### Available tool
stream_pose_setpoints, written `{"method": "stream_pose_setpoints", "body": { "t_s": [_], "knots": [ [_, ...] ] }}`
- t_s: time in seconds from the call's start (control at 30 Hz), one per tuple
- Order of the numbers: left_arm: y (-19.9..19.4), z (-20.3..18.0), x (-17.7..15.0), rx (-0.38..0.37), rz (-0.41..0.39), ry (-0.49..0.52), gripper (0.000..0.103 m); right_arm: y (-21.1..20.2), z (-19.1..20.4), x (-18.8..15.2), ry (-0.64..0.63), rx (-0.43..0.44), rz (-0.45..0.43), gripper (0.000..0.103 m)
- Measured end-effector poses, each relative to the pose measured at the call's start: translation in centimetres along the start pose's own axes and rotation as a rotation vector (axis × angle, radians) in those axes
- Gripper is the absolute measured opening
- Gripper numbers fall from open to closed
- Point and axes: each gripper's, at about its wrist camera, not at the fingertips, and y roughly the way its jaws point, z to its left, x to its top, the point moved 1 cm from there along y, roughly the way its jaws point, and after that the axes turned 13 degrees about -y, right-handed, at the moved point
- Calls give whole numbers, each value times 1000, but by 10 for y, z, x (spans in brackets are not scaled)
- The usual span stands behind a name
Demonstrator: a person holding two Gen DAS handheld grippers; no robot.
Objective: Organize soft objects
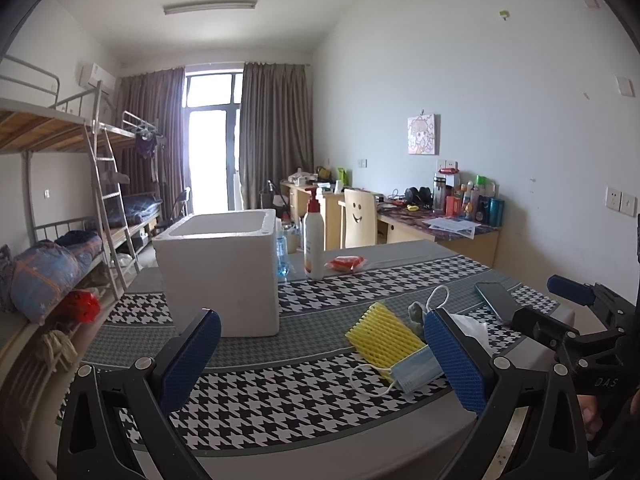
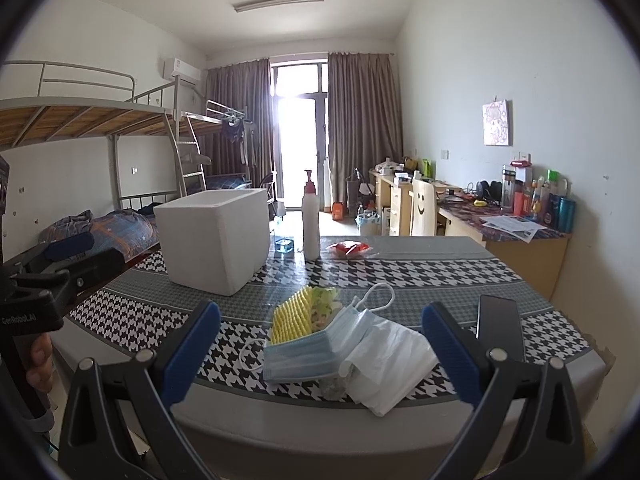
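A pile of soft things lies near the table's front edge: a yellow foam net (image 1: pixel 380 334) (image 2: pixel 291 314), a blue face mask (image 1: pixel 416 372) (image 2: pixel 308 350), a white plastic bag (image 2: pixel 388 360) (image 1: pixel 472 330) and a small greenish cloth (image 2: pixel 325 300). A white foam box (image 1: pixel 222 272) (image 2: pixel 214 234) stands open-topped behind them to the left. My left gripper (image 1: pixel 326 364) is open, its right pad just over the mask's end. My right gripper (image 2: pixel 320 356) is open too, hovering at the table edge with the pile between its fingers. Nothing is held.
A pump bottle (image 1: pixel 313 238) (image 2: pixel 311 220), a small blue bottle (image 1: pixel 282 256) and a red packet (image 1: pixel 346 263) (image 2: pixel 348 249) stand at the table's far side. A dark phone (image 1: pixel 496 300) (image 2: pixel 500 326) lies right of the pile. The houndstooth tablecloth (image 1: pixel 280 392) covers the table.
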Motion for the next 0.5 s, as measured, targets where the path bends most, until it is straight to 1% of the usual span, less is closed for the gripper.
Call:
{"method": "stream_pose_setpoints", "body": {
  "t_s": [0.13,0.27,0.5],
  "knots": [
    [4,2,0,-1,21,-11,102,-1,-2,2,-1,4,-7,102],
    [4,3,1,1,25,-15,102,0,-3,1,-1,5,-6,102],
    [2,5,1,16,12,-18,102,4,-2,1,-3,11,2,102]
  ]
}}
